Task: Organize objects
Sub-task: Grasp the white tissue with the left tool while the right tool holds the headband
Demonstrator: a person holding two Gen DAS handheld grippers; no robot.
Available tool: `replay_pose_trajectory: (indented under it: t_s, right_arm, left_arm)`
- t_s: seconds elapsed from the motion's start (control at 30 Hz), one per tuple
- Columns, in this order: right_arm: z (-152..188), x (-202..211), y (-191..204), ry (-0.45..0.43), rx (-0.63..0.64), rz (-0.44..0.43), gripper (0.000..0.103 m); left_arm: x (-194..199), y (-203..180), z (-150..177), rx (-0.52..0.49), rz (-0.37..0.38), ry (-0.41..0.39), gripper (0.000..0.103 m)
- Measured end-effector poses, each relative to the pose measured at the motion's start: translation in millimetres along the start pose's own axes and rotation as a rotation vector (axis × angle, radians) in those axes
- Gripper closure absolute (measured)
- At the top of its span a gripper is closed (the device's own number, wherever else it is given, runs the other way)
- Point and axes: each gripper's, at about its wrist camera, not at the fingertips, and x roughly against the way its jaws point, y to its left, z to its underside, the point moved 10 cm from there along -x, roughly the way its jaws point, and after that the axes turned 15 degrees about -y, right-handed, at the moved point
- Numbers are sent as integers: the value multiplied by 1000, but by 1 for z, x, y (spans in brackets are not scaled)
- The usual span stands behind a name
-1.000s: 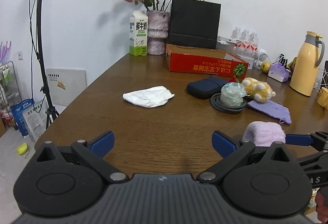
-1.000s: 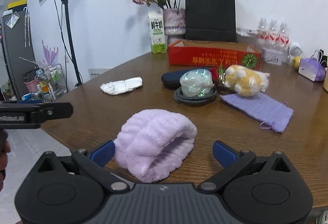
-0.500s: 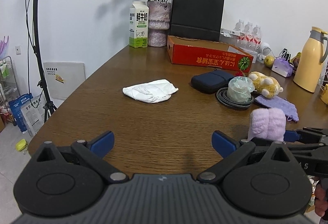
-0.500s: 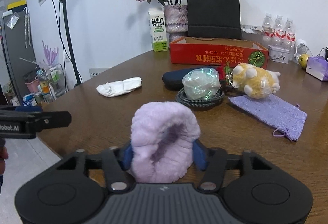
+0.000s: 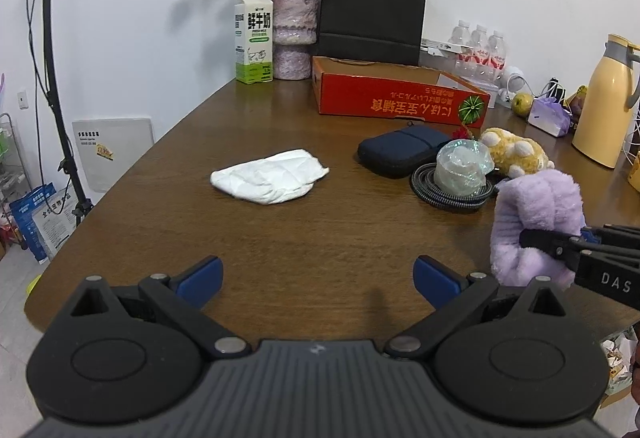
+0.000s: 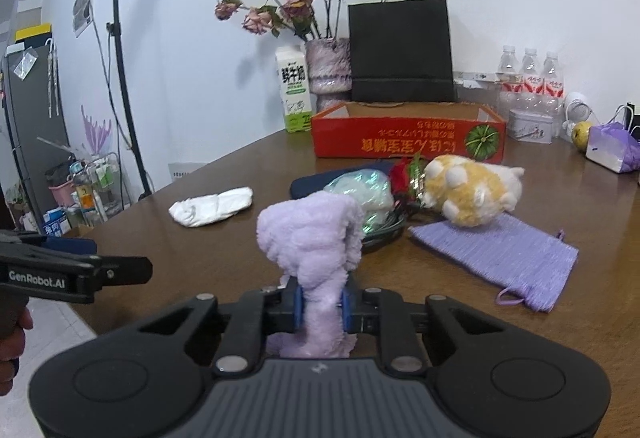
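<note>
Jaws of the right tool [image 6: 320,308] have just been closing and now pinch a lilac plush band [image 6: 316,238], lifted off the surface [image 6: 440,278]. Left tool [image 5: 316,274] is spread wide with nothing between its fingers; a white cloth [image 5: 270,175] lies ahead of it. Only the right view shows the knit pouch [image 6: 496,258] whole, ahead and right of its tool, under the plush toy [image 6: 468,193]. Only the left view shows the yellow flask [image 5: 604,101], far right.
</note>
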Motion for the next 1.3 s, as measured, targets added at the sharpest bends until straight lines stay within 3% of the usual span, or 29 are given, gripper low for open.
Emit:
replay_pose_trajectory:
  t_s: [0.3,0.63,0.83,1.03,1.1,1.3]
  right_arm:
    - [-24,-9,-22,-46,1,34,87]
    - [-35,-28,-34,-48,12,71,87]
    - [-38,-36,-37,-42,29,103,86]
    - [-39,-42,-36,-31,46,128,86]
    - [-39,-44,-36,-27,49,133,86]
    - [-39,-48,-34,-19,58,137,86]
  left_arm:
    - [-32,-2,-20,-27,-3,-2,0]
    - [-93,27,-39,-183,10,28,0]
    - [-140,42,-30,-225,123,97,0]
    - [-169,48,-22,-219,230,155,0]
    - [-176,52,-17,-170,258,169,0]
    - [-176,56,-17,-159,245,145,0]
